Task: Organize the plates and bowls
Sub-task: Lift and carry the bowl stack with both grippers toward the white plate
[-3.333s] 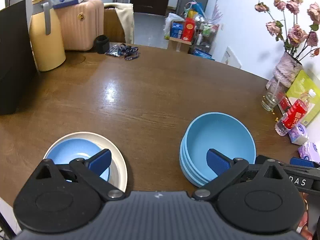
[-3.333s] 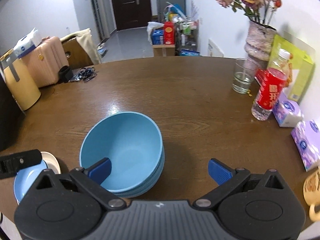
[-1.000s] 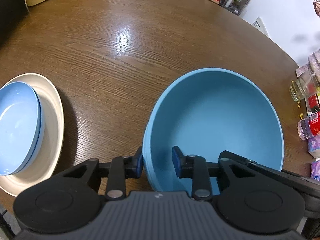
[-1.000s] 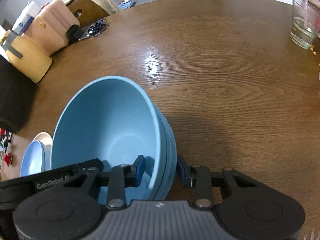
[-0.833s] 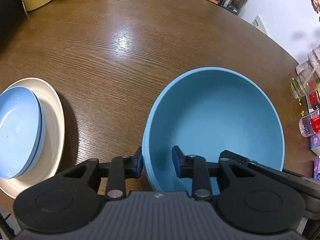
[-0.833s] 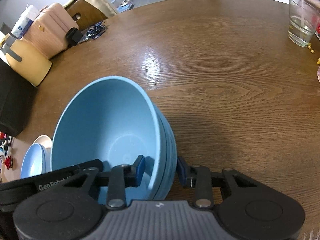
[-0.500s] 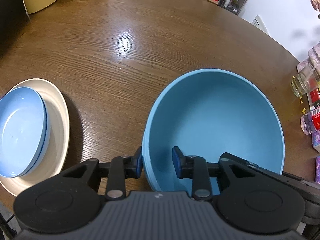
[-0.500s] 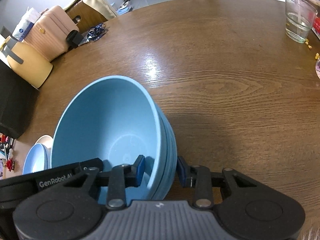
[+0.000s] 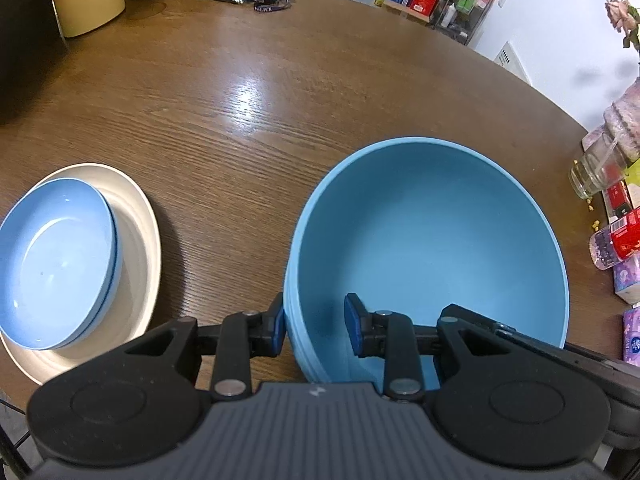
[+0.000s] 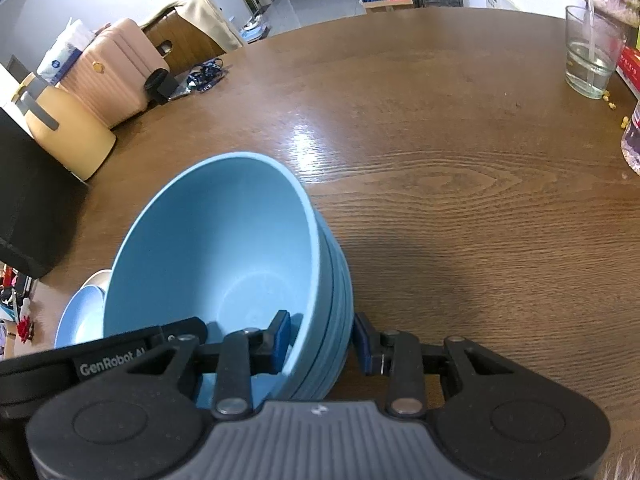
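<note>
Your left tool (image 9: 314, 330) is clamping the near-left rim of the stack of blue bowls (image 9: 432, 240), one pad inside and one outside. Your right tool (image 10: 322, 338) is clamping the opposite rim of that stack. The stack is sitting over the wooden bench (image 9: 240, 100), beside a cream plate (image 9: 136, 220) that is carrying light blue shallow bowls (image 9: 52, 256).

A lived-in home: round wooden dining table (image 10: 460, 128), pink suitcase (image 10: 116, 80) at upper left, dried flowers (image 9: 620, 16), hallway door beyond.
</note>
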The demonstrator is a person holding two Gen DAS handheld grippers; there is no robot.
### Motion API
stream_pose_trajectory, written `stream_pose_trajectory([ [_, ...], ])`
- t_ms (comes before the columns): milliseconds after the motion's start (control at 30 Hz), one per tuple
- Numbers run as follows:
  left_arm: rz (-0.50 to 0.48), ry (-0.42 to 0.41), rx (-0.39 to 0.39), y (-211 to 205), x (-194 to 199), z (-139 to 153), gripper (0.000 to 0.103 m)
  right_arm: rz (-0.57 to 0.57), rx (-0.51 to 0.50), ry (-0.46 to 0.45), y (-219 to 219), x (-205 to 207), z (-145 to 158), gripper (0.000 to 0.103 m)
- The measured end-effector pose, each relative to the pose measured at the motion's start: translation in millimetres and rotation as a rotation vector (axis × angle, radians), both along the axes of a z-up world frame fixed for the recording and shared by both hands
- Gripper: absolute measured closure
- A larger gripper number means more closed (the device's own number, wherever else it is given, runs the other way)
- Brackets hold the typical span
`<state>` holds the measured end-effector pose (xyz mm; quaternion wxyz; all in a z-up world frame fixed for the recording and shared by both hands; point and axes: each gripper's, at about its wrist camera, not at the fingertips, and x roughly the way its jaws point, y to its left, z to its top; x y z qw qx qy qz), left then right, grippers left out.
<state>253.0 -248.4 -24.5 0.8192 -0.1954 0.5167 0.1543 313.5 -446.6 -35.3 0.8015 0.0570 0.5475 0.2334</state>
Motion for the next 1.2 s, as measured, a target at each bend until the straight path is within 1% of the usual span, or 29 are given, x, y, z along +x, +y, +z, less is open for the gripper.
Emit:
stream_pose_trajectory([
  [300,0.017,-0.037,0.010,12.0,-15.5,16.8,0.073,0.013,0.016,-0.033,9.1,-14.2,18.5,0.070],
  [567,0.052,-0.063,0.020,29.3,-31.4,32.7,0.073,0.041,0.033,-0.057,27.9,-27.1,34.4,0.070],
  [800,0.084,-0.076,0.023,50.3,-43.4,44.3,0.073,0.073,0.037,-0.074,50.3,-34.9,47.4,0.070],
  [1200,0.135,-0.090,0.029,97.5,-65.2,56.2,0.073,0.124,0.049,-0.093,101.6,-48.4,61.8,0.070],
])
